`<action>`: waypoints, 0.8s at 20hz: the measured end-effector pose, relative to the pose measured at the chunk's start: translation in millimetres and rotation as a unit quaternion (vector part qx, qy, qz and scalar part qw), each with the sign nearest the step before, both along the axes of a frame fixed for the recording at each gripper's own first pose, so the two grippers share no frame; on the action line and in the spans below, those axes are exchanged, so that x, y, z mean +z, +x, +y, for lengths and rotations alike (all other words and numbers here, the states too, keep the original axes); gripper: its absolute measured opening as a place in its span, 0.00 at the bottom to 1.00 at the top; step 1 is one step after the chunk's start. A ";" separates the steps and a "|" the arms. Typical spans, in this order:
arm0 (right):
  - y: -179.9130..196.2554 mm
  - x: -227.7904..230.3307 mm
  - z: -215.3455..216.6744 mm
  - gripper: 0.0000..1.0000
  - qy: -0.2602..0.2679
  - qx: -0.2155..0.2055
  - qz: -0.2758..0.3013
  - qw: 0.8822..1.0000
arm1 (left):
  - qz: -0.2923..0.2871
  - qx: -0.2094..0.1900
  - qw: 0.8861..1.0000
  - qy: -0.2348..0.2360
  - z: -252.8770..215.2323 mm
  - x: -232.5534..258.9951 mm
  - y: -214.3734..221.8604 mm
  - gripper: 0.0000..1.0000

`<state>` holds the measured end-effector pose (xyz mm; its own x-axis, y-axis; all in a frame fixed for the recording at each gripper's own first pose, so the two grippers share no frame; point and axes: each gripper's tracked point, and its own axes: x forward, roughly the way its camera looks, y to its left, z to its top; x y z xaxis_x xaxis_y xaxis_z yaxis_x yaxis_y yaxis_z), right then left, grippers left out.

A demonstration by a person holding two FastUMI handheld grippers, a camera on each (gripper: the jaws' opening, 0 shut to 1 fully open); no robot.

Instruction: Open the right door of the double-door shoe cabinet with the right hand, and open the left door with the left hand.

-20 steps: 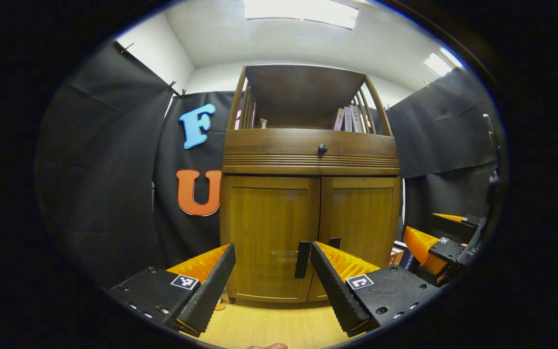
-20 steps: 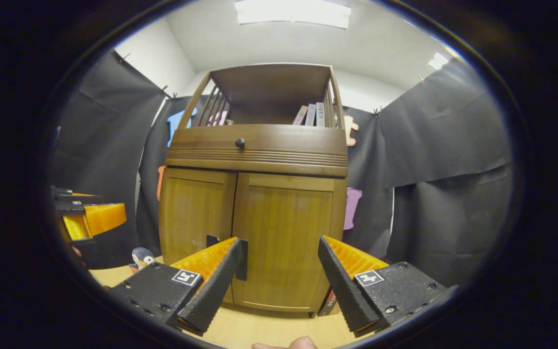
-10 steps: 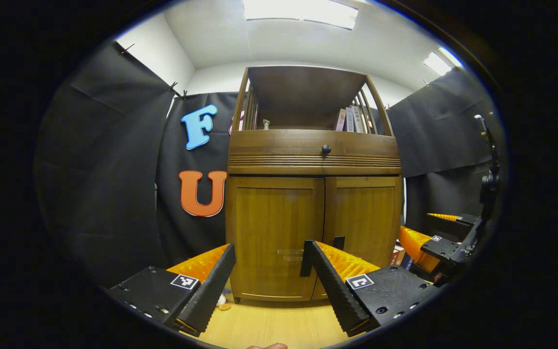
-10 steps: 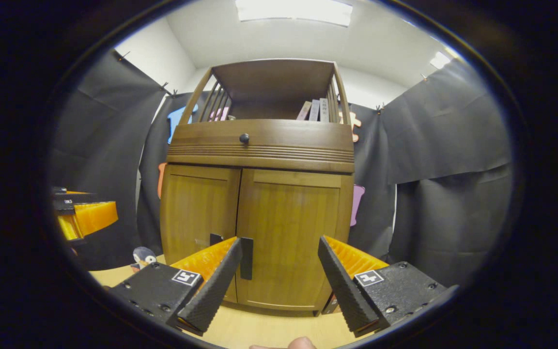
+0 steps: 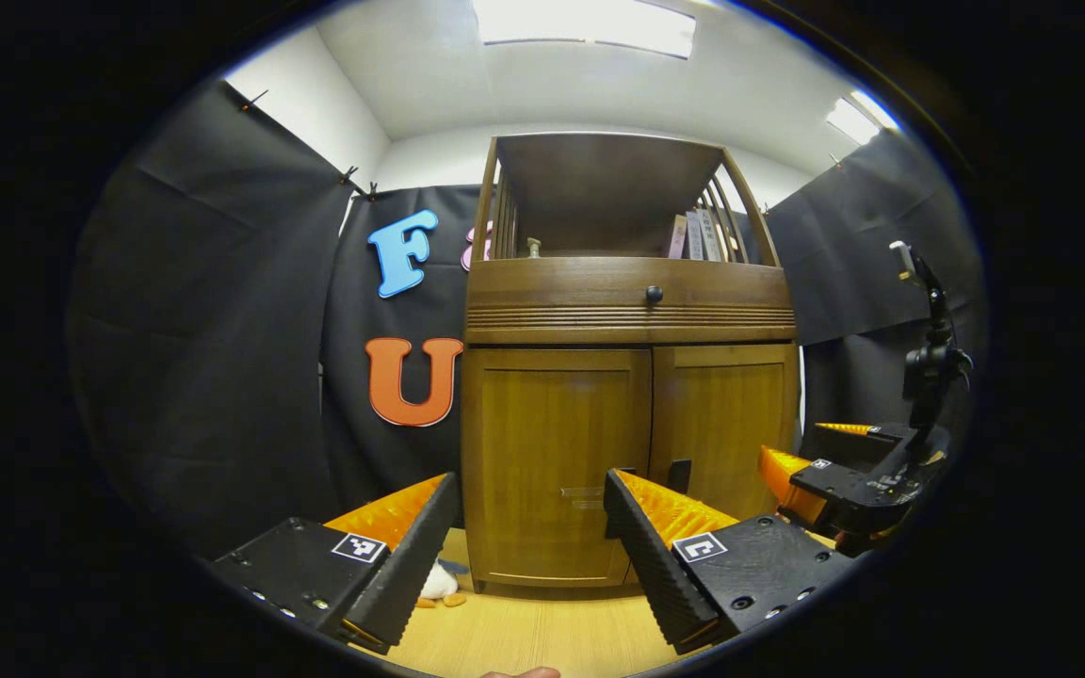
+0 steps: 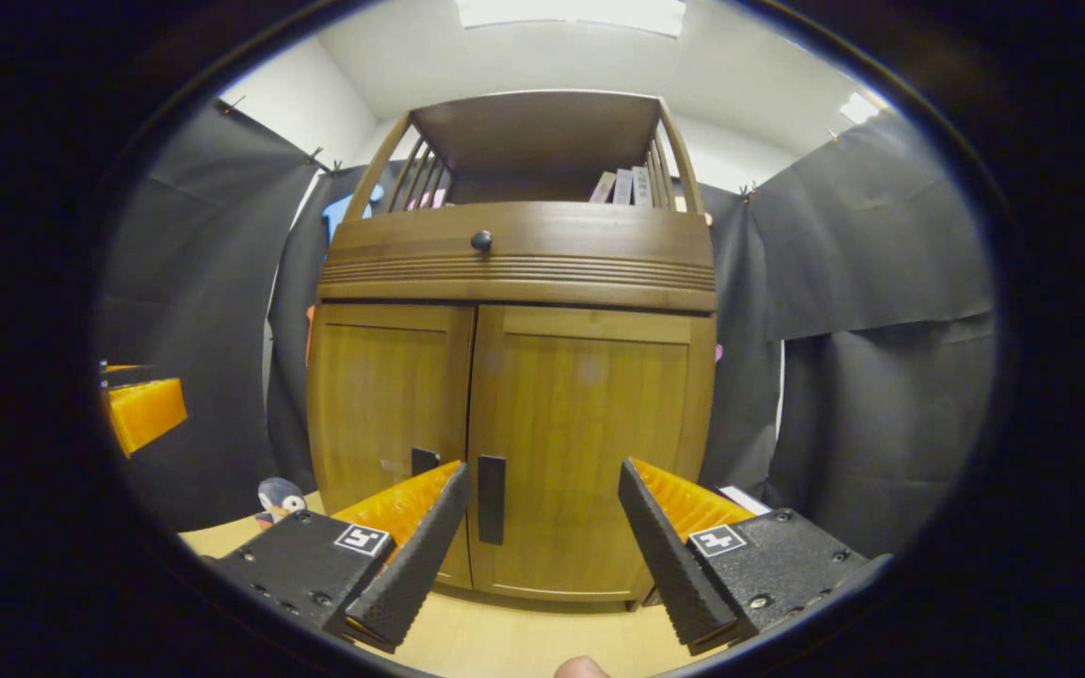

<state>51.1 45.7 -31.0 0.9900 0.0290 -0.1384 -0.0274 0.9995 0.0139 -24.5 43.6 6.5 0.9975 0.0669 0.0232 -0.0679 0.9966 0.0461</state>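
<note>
The wooden shoe cabinet stands ahead with both doors shut. In the right gripper view, my right gripper point(image 6: 542, 471) is open and close in front of the right door point(image 6: 590, 424). That door's black handle point(image 6: 492, 486) stands just right of my left fingertip, untouched. The left door point(image 6: 387, 395) has its own handle point(image 6: 424, 460). In the left gripper view, my left gripper point(image 5: 530, 482) is open and faces the left door point(image 5: 552, 443) from farther back. The right gripper point(image 5: 811, 452) hovers low at the right, before the right door point(image 5: 726, 414).
A drawer with a round knob point(image 6: 481, 240) sits above the doors, under an open shelf holding books point(image 6: 623, 185). A small penguin toy point(image 6: 279, 496) lies on the wooden floor point(image 6: 505, 640) at the cabinet's left. Black cloth walls close both sides.
The right gripper has come nearer the cabinet, whose doors loom larger in its view. In the left gripper view the cabinet has slid right and shrunk slightly. Both grippers stay open.
</note>
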 end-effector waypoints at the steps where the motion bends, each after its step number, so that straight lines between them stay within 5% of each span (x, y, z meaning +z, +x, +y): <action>1: 6.6 -6.4 2.7 1.00 0.000 0.000 0.009 1.000 | 0.000 0.004 1.000 0.000 1.9 0.8 -0.4 0.94; 9: 72.2 -56.4 26.4 0.96 0.007 0.008 0.075 0.997 | 0.001 0.038 0.999 0.002 26.4 1.2 -9.0 0.95; 16: 116.7 -112.8 43.9 0.80 0.007 0.011 0.141 0.990 | 0.011 0.076 0.997 0.009 53.5 -2.3 -21.3 0.95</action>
<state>167.8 89.6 -143.8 0.9109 0.0549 -0.4090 -0.0432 0.9983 0.0380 -45.8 97.1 4.2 0.9761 0.2173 0.0032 -0.2170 0.9738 0.0674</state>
